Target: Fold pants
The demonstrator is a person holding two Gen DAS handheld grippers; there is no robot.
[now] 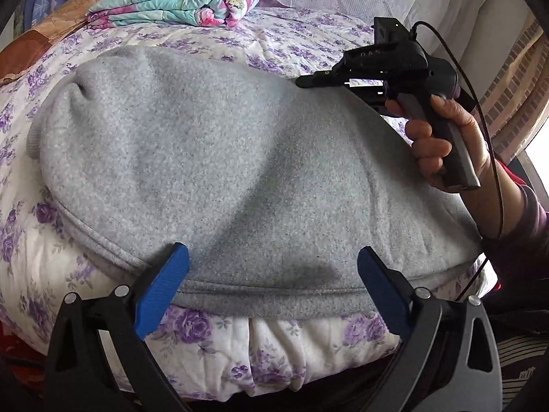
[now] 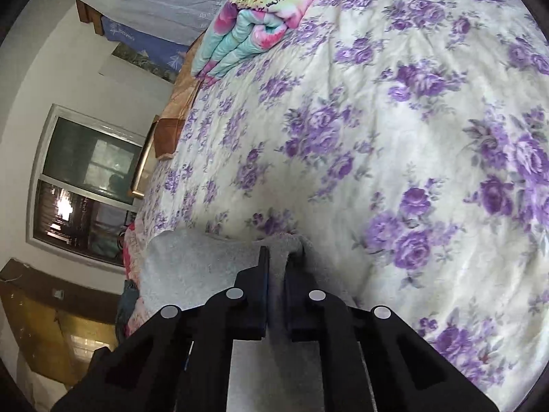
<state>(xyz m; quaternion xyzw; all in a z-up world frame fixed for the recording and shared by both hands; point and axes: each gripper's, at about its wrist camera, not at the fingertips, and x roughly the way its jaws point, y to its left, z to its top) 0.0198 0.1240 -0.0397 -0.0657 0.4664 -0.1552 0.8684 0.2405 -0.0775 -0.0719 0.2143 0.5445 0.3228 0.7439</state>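
Grey pants (image 1: 219, 158) lie spread across a bed covered by a purple-flowered quilt (image 1: 281, 336), their hemmed near edge running along the bed's front side. The left gripper (image 1: 272, 267) sits at that edge with its blue-padded fingers (image 1: 161, 288) wide apart — one to each side of the hem, closed on nothing. The right gripper (image 1: 305, 80), held in the person's right hand (image 1: 442, 144), reaches the far-right edge of the pants. Its own camera shows the right gripper's fingers (image 2: 262, 274) pressed together on a raised fold of grey fabric (image 2: 278, 257). A folded, brightly flowered blanket (image 1: 182, 0) rests at the far side of the bed — well apart from the pants.
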